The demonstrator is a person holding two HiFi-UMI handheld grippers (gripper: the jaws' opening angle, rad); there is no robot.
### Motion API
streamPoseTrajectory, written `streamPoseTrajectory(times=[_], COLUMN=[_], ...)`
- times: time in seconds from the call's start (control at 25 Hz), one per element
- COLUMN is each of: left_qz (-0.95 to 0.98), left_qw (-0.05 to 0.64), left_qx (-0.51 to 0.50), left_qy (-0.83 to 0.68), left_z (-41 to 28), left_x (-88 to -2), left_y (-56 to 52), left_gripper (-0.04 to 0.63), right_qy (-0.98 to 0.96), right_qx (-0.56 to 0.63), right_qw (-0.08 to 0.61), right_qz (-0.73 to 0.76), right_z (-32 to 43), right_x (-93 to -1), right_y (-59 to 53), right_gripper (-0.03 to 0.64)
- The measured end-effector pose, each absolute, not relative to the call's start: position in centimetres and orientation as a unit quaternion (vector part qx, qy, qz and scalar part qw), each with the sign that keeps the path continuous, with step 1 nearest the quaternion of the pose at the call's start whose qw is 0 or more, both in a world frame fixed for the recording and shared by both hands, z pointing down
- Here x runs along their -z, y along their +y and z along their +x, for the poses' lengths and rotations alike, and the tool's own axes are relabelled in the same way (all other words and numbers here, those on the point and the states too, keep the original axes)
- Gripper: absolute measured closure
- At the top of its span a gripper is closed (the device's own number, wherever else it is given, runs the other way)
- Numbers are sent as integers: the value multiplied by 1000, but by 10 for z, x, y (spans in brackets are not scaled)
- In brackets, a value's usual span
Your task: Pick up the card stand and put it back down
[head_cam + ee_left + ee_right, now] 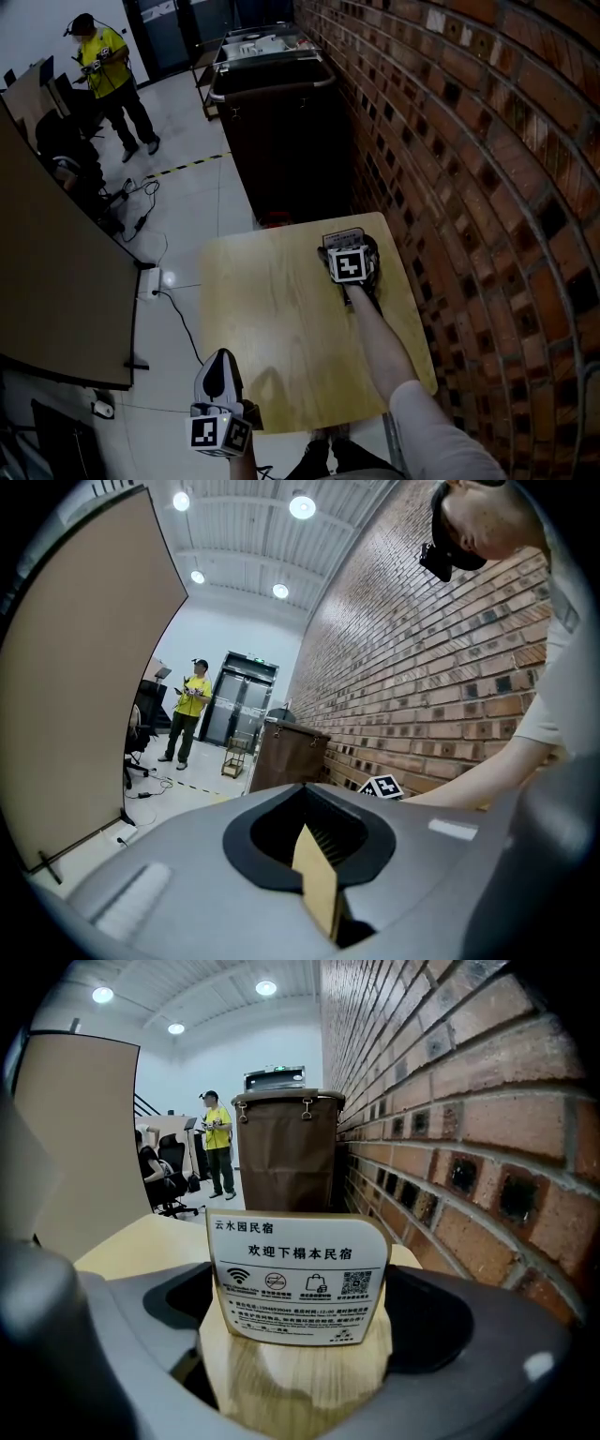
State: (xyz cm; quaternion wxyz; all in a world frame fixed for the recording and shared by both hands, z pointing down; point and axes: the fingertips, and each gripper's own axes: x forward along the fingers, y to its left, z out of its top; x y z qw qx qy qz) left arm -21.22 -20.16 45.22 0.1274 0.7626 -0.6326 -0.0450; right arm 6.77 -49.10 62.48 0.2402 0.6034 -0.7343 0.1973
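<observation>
The card stand [298,1279] is a white printed card with icons and a QR code, set in a pale wooden base. It fills the gap between the jaws of my right gripper [295,1372], which is shut on that base. In the head view the card stand [341,237] sits at the far right of the round wooden table [272,319], just beyond my right gripper [345,247]. Whether its base touches the table is hidden. My left gripper [218,370] hangs off the table's near left edge, jaws together, holding nothing; only a thin tan sliver shows between them in the left gripper view [319,883].
A brick wall [487,187] runs close along the table's right side. A tall brown bin [281,141] stands just beyond the table. A tan partition panel [47,281] is on the left, with cables on the floor. A person in yellow [112,84] stands far back.
</observation>
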Motion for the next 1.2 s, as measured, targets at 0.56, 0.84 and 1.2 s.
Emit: streamPoseTrajectory(times=[0.56,0.84,1.2], left_qz=[769,777,782], left_qw=[114,75,29], left_qx=[59,61,96], left_qy=[-626,-623,-615], left_z=[-200,-194,-182], left_x=[-438,-414,-372], left_y=[-201,-191,-175], left_gripper=[589,589,590], right_qy=[-783,-797,-801], right_qx=[-97,-43,28], right_qw=[178,123,24], right_qz=[588,590,598], right_z=[55,59,69], right_x=[-552,-479,-361], right_y=[-461,-388,-265], right_gripper=[61,61,63])
